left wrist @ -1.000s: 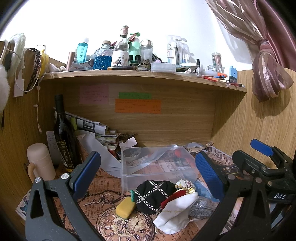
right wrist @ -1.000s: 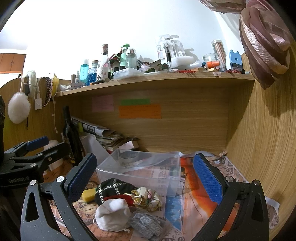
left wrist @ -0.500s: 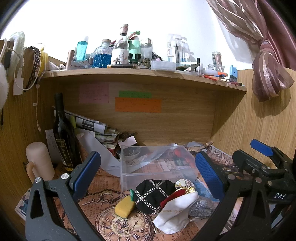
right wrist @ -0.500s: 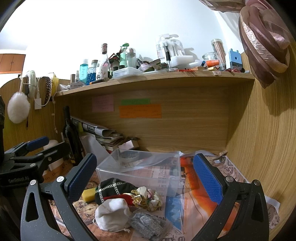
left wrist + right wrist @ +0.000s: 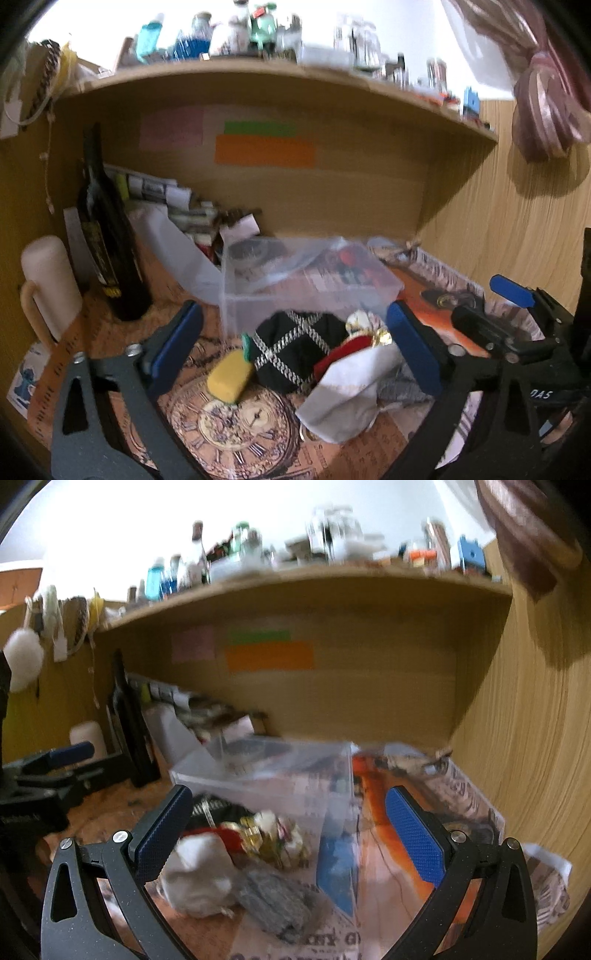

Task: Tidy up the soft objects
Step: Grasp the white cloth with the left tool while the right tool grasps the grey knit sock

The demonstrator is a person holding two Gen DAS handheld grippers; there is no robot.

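Crumpled white pouch (image 5: 347,398) beside spongy yellow block (image 5: 229,376).

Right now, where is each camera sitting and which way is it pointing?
Left wrist: on the left tool, facing the desk nook; its own open blue-padded fingers frame the yellow sponge, with the right tool at far right.
Right wrist: on the right tool, facing the same nook; its open fingers frame the white pouch, left tool at far left.
Shared: clear plastic bin, orange note.

Yellow sponge (image 5: 229,374); black pouch (image 5: 295,347) (silver lattice).
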